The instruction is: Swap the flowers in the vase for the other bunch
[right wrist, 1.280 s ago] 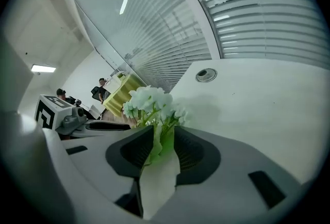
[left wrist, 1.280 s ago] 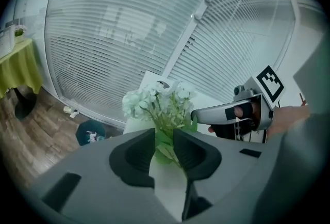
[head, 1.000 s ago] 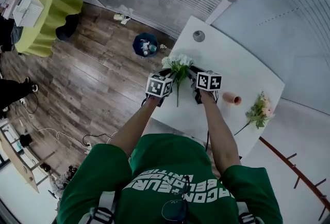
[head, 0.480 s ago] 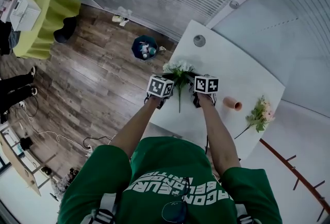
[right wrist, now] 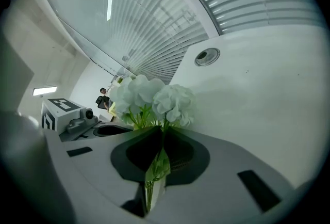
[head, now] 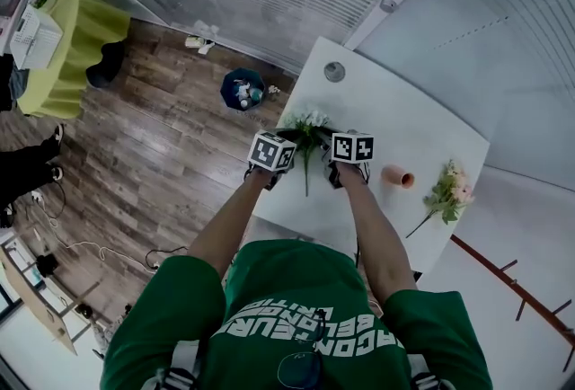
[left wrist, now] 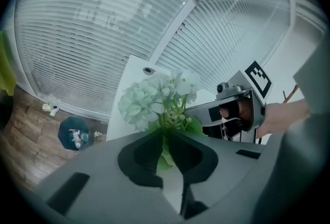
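A bunch of white flowers with green stems hangs over the left part of the white table. My left gripper and right gripper hold it from either side. Both have just been closing and are now shut on its stems. In the left gripper view the pads pinch the stems below the white flowers. The right gripper view shows the same grip. A small orange vase seems to lie on its side to the right. A pink bunch lies beyond it.
A round grommet sits at the table's far end. On the wooden floor to the left stands a blue bin. Further left are a table under a yellow-green cloth and a person's legs.
The two grippers have drawn slightly closer together around the white bunch's stems. The bunch, vase and pink flowers lie where they were.
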The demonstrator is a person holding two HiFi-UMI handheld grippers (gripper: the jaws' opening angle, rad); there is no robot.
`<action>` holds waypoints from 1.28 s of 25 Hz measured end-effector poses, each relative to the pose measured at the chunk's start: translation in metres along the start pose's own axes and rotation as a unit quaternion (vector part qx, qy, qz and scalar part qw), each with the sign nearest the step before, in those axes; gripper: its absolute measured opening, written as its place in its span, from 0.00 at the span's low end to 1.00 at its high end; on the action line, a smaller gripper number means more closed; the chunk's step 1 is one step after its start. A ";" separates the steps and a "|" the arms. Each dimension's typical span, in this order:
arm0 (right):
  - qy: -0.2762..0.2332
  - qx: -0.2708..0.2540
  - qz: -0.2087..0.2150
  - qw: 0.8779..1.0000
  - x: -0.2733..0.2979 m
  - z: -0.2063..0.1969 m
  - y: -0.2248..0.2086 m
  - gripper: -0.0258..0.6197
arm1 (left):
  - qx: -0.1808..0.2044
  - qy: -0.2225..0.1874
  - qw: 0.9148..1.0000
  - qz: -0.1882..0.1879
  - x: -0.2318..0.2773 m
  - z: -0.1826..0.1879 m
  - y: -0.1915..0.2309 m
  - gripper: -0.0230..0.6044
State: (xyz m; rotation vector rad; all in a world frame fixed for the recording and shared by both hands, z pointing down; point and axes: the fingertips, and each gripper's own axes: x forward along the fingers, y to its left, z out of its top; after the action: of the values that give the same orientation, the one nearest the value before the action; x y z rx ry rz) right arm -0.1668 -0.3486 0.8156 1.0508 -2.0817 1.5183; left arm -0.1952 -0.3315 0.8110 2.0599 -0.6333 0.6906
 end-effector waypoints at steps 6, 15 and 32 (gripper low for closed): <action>-0.035 -0.002 0.006 0.999 -0.021 0.012 0.010 0.09 | 0.033 -0.015 0.999 -0.016 -0.009 0.017 -0.017 0.09; -0.105 -0.047 -0.002 0.993 -0.075 0.046 0.039 0.09 | 0.102 -0.063 0.992 -0.025 -0.036 0.059 -0.057 0.08; -0.298 -0.103 -0.036 0.948 -0.285 0.136 0.059 0.08 | 0.250 -0.166 0.950 -0.087 -0.053 0.191 -0.236 0.08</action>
State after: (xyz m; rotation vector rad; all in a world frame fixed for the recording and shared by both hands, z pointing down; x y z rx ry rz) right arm -0.0035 -0.3645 0.5389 1.6266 -2.4803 0.9877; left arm -0.0333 -0.3619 0.5508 2.7040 -0.4820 0.4296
